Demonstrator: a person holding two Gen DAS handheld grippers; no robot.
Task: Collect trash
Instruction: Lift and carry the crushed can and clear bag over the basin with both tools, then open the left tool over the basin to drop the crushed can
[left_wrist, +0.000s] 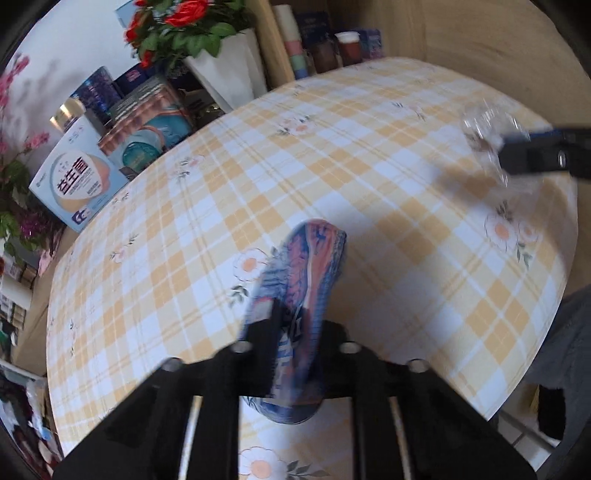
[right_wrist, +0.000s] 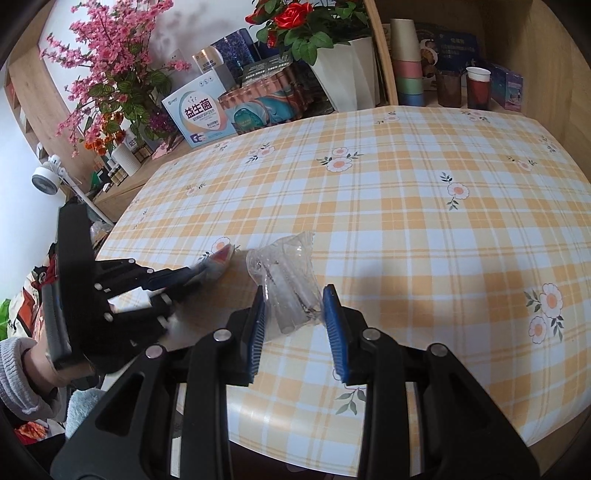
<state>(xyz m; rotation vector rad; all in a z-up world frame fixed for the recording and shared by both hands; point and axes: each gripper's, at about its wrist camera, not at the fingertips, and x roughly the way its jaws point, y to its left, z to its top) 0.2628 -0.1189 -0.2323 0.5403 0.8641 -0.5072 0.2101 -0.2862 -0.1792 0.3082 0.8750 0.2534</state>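
Note:
A crumpled blue-and-orange snack wrapper (left_wrist: 306, 280) sticks out forward from my left gripper (left_wrist: 297, 321), which is shut on its near end just above the checked tablecloth (left_wrist: 369, 177). From the right wrist view the same wrapper (right_wrist: 219, 260) shows at the tips of the left gripper (right_wrist: 199, 275). My right gripper (right_wrist: 297, 310) has its blue pads (right_wrist: 258, 321) pressed on a crumpled clear plastic bag (right_wrist: 290, 273), held over the table's near edge. In the left wrist view that clear plastic bag (left_wrist: 484, 129) hangs at the right gripper (left_wrist: 517, 151), far right.
Boxes (right_wrist: 201, 112) and a white pot of red roses (right_wrist: 347, 70) line the table's far side. Stacked cups (right_wrist: 406, 62) and two dark tumblers (right_wrist: 478, 88) stand on a wooden shelf behind. A pink flower arrangement (right_wrist: 107, 70) is at the left. A person's grey sleeve (right_wrist: 18, 376) is at the lower left.

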